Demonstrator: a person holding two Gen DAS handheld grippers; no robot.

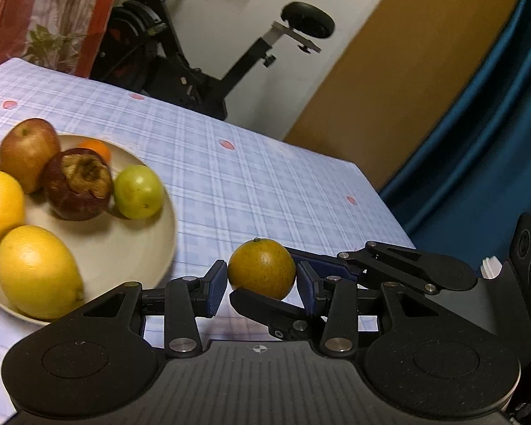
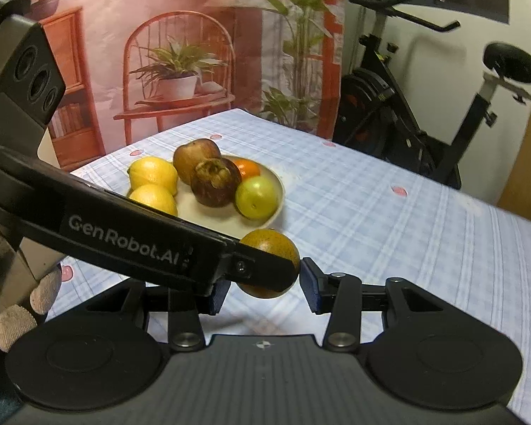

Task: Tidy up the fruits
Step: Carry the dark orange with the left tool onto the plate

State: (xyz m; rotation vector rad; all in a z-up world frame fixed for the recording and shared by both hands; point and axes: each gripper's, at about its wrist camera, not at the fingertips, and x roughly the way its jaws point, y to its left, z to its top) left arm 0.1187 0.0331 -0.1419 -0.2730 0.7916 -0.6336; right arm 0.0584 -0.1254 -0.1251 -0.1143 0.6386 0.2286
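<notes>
Both tongs, left (image 1: 262, 285) and right (image 2: 263, 283), clamped on one speckled orange (image 1: 262, 269), just beside plate (image 1: 159, 244) of fruit, above desk (image 1: 265, 177)

A speckled brownish-orange fruit (image 1: 262, 268) sits above the checked cloth, just beside the plate (image 1: 138, 244). On the plate lie two lemons (image 1: 35, 271), a red apple (image 1: 28, 152), a shrivelled dark apple (image 1: 78, 187), a green fruit (image 1: 138, 191) and what may be a small orange (image 1: 97, 148).
</notes>
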